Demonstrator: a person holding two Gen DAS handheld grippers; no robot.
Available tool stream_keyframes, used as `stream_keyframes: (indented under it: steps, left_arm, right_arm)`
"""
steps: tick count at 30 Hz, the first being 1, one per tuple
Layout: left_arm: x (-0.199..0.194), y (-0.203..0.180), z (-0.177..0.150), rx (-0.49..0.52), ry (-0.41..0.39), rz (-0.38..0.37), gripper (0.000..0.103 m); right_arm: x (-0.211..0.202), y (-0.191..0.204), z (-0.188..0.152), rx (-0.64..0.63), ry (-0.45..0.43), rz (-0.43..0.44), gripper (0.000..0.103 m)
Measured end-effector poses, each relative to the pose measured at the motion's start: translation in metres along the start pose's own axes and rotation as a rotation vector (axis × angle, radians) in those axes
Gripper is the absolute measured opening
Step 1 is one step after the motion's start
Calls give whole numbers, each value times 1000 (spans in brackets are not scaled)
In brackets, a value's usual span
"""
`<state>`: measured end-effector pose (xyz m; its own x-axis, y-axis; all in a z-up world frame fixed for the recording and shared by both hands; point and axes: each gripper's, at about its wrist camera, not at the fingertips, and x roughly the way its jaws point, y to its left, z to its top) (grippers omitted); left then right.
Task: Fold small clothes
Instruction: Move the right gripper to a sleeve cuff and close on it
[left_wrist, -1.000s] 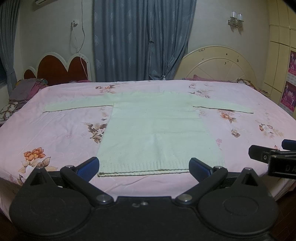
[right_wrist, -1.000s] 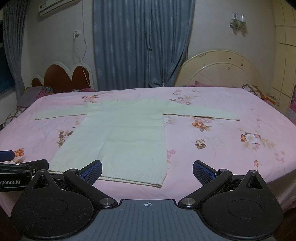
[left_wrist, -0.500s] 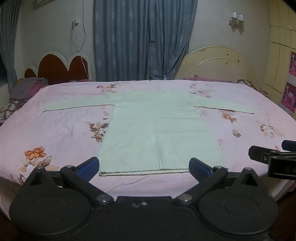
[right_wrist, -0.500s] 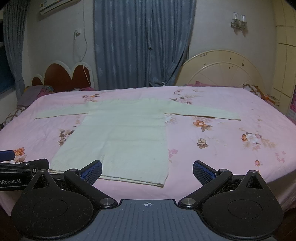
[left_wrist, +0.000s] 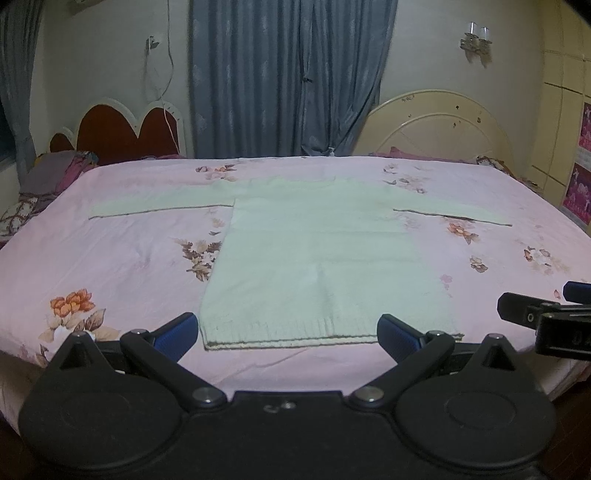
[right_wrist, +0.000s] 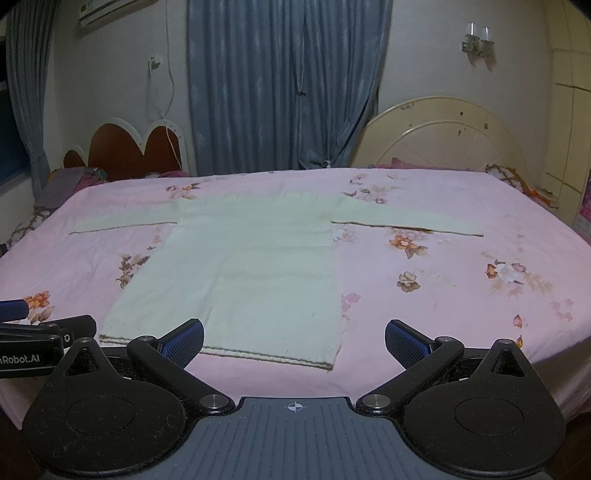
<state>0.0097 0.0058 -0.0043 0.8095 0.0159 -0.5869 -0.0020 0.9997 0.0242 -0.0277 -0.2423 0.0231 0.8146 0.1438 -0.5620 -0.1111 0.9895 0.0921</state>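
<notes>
Blue rubber pads line both tools, and each pair stands spread wide with nothing between them. The left tool (left_wrist: 286, 330) hovers at the near edge of the bed, straddling the ribbed hem of the pale green sweater (left_wrist: 317, 258); the right tool (right_wrist: 293, 341) hangs just beside it, its left pad (right_wrist: 184, 339) over the hem's right part and its other pad over bare sheet. I judge they wait released because no fold has begun: the sweater lies flat just ahead, hem nearest, both sleeves stretched straight out to the sides, which suits a first pinch at the hem corners or a sleeve. Under it, the pink flowered bedsheet (left_wrist: 110, 266) looks smooth. Farther off stand a red scalloped headboard (left_wrist: 125, 134), a cream headboard (right_wrist: 443, 136), blue curtains (right_wrist: 284, 85) and a wall lamp (right_wrist: 476, 37).
</notes>
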Motion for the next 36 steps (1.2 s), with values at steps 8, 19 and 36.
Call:
stream_keyframes:
  steps: [8, 19, 36]
  left_arm:
    - [40, 12, 30, 10, -13, -44, 103]
    - [133, 38, 95, -18, 16, -201, 103]
    - [230, -6, 135, 52, 37, -236, 103]
  right_arm:
    - [36, -1, 18, 20, 2, -38, 103]
    - [120, -14, 77, 68, -12, -150, 103]
    - [212, -91, 132, 126, 19, -282, 103]
